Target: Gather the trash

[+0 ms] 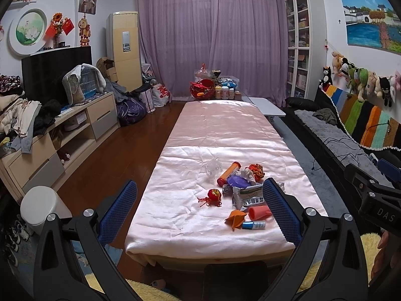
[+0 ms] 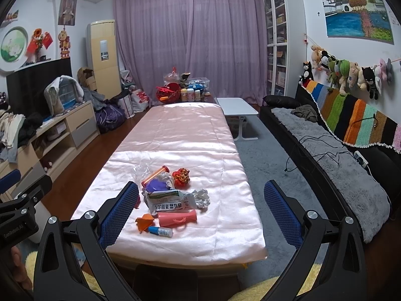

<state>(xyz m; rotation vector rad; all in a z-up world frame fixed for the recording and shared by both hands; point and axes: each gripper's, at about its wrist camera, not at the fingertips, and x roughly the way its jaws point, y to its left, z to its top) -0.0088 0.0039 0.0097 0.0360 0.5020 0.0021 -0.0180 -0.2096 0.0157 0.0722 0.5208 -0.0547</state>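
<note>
Both wrist cameras look from the near end of the long table (image 1: 213,135), down its length toward the purple curtain (image 2: 190,37). The left sits further left; both share the tabletop clutter.

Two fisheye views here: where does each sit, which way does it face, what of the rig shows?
Left wrist: on the left gripper, facing down the pink-covered table toward the purple curtain; its own open blue fingers frame the trash pile, the right gripper's body at the right edge.
Right wrist: on the right gripper, same heading, shifted right; sofa fills its right side, the left gripper's body at the left edge.
Shared: table, trash pile, curtain.
</note>
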